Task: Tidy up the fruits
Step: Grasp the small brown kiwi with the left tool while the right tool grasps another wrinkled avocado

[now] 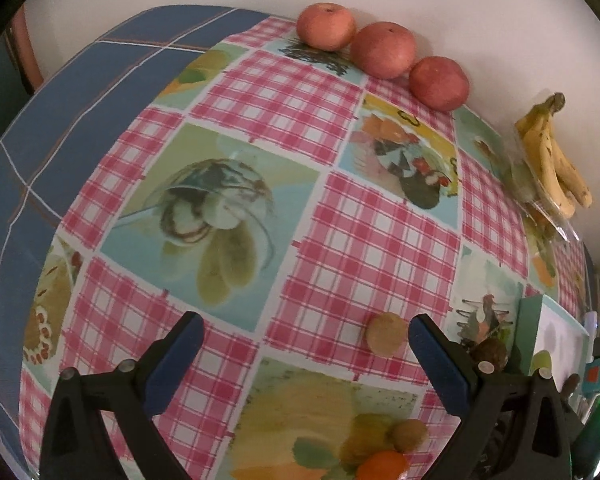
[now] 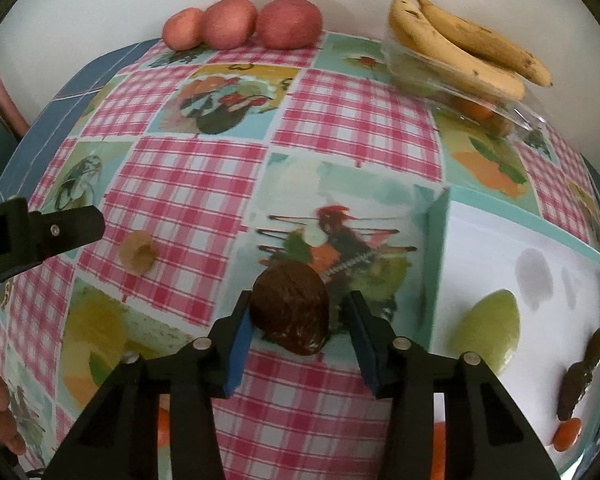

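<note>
Three apples (image 1: 384, 50) are lined along the table's far edge; the brown fruit (image 2: 290, 308) (between the right gripper (image 2: 296, 344) jaws, contact unclear) remains unsorted; the left gripper (image 1: 304, 344) is spread.

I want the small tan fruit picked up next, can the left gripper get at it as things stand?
Probably yes. The left gripper is open and pointed down at the cloth, and the tan fruit lies alone just inside its right finger. Nothing sits on or against it; the right gripper is busy at the brown fruit nearby.
</note>
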The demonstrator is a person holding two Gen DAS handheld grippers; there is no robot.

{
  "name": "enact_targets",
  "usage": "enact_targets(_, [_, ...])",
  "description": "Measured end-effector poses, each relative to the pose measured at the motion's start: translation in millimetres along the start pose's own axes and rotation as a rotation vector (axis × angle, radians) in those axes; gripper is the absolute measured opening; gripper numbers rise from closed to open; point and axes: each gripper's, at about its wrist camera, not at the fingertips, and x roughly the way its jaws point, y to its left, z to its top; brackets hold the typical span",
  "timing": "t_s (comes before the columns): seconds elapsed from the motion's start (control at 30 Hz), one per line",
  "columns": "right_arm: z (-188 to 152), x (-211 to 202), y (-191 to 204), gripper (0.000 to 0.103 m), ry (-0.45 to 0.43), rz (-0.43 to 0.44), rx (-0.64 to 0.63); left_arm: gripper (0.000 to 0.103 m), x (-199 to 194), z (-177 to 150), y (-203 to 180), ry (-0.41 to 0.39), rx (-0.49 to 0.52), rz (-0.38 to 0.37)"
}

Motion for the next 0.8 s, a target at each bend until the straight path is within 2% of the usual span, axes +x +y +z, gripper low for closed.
enact_targets(0.23, [-4, -2, -8, 0.042, 0.005, -0.009, 0.002, 0.103, 14, -8, -14, 0.019, 0.062, 0.033])
enact_targets(0.43, [-5, -3, -8, 0.042, 0.009, -0.004, -0.002, 0.101, 25, -16, -31, -0.005, 0.153, 0.159])
enact_targets(0.53, [-4, -3, -9, 0.042, 0.010, -0.001, -0.003, 0.088, 24, -19, -38, -0.029, 0.184, 0.159])
enact_targets(0.6, [-4, -3, -8, 0.043, 0.011, -0.001, -0.002, 0.069, 21, -18, -41, -0.040, 0.202, 0.147])
enact_targets(0.73, [-4, -3, -8, 0.042, 0.011, 0.000, -0.003, 0.050, 17, -18, -42, -0.045, 0.214, 0.134])
enact_targets(0.8, [-4, -3, -9, 0.042, 0.011, 0.000, -0.005, 0.037, 14, -17, -37, -0.045, 0.207, 0.137])
